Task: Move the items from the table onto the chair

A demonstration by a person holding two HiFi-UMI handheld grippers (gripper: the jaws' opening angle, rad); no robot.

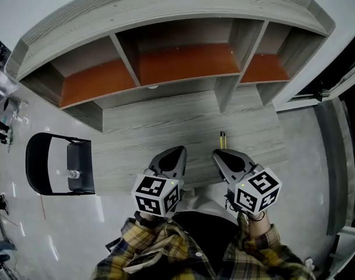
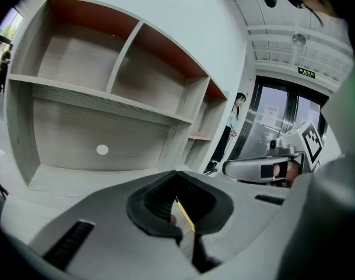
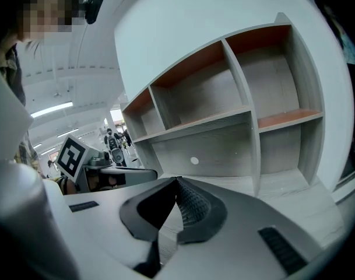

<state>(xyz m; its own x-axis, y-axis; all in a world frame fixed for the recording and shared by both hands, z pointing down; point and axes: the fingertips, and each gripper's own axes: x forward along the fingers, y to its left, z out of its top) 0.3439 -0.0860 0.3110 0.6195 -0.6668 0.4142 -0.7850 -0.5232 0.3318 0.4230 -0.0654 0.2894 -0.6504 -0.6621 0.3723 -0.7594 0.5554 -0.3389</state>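
left gripper [image 1: 176,151] is held low over the near edge of the grey wood-grain table [image 1: 160,121], close in front of the person's body. its two jaws are pressed together at the tips. in the left gripper view a thin yellow strip [image 2: 185,214] shows in the opening behind the tips. i cannot tell what this strip is, or if the jaws touch it.

right gripper [image 1: 219,155] is just beside the left one, at the same edge. its jaws are also closed, and the right gripper view shows nothing between them.

a small yellow and black stick-shaped item [image 1: 222,139] lies on the table, just ahead of the right gripper and apart from its tips.

at the left of the table stands a black chair [image 1: 37,165]. a small clear bottle [image 1: 74,174] lies on its seat.

behind the table surface rises a grey wooden shelf unit with orange-brown boards [image 1: 183,63].
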